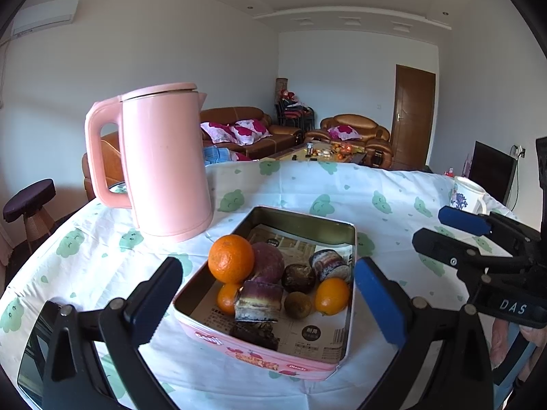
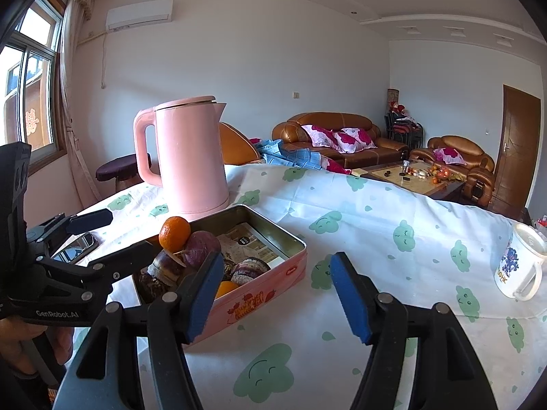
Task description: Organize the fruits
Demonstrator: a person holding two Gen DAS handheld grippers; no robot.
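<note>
Hovering wide open, empty: left gripper (image 1: pixel 268 302) brackets the tin (image 1: pixel 336 235), likely lining up on the orange (image 1: pixel 231 258) atop the pile; right gripper (image 2: pixel 275 295) idles open beside tin, kettle (image 1: pixel 164 160) behind.

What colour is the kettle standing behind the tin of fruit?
Pale pink all over; the kettle shows best in the left wrist view.

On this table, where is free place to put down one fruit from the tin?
Bare cloth lies between the tin and the mug, under the open right claw. It is crowded beside the kettle, where the open left claw is.
</note>
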